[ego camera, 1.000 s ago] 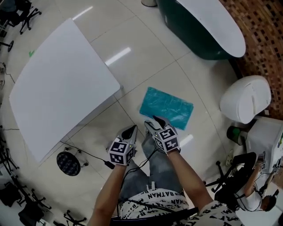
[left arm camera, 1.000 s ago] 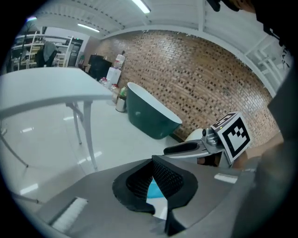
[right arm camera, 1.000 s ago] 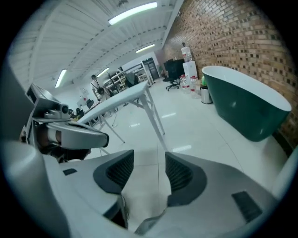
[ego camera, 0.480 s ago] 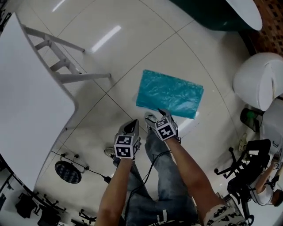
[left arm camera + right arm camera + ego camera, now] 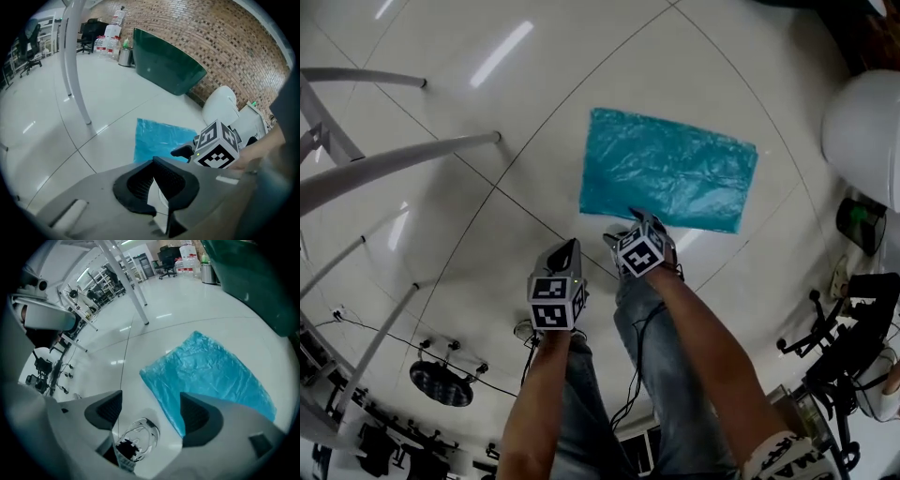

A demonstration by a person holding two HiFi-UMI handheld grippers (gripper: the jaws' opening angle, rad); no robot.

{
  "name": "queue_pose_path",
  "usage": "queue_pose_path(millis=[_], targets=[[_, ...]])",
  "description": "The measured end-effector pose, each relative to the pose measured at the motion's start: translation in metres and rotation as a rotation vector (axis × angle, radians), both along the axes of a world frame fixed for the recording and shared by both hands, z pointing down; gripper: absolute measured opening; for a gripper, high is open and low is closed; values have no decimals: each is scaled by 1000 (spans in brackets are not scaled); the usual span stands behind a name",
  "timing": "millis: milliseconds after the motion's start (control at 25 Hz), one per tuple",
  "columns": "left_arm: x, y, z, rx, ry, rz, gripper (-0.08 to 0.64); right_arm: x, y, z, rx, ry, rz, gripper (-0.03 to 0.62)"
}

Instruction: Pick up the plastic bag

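While both tongs point down at the tiled floor (image 5: pixel 534 112), the head view shows the plastic bag (image 5: pixel 668 180) lying flat on it. The bag is a teal rectangle whose long axis runs left to right, crosswise to the reach. It lies ahead of the hands. The right tongs (image 5: pixel 639 221) have their tips at about its near long edge, whether touching I cannot tell. The left tongs (image 5: pixel 568 247) sit further left, short of its near-left corner. I judge the right hand the nearer.

From the left gripper view, the left jaws are clenched together on nothing, and the bag lies beyond them, up and to the right.

From the right gripper view, the right jaws stand wide apart, having just been opening. They grip nothing. Bare floor and a strip of the bag's edge show in the gap, close by the right-hand jaw.

No brand, label or writing on the bag can be read.
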State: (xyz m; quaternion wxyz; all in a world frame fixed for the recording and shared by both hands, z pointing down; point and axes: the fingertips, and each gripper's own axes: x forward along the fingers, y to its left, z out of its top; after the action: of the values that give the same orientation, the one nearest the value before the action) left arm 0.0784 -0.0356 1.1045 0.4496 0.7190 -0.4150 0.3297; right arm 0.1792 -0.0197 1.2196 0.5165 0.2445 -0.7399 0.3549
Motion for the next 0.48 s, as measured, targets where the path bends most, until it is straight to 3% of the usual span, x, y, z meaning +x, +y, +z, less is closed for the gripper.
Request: queue_pose_path(millis=[240,480], targets=[[-1,10,53,-13,25,-32,-17,-5,1,62,62,63,-138,402],[1,8,69,18,49,-28,-17,-27,-7,94,186,136,-416,403]])
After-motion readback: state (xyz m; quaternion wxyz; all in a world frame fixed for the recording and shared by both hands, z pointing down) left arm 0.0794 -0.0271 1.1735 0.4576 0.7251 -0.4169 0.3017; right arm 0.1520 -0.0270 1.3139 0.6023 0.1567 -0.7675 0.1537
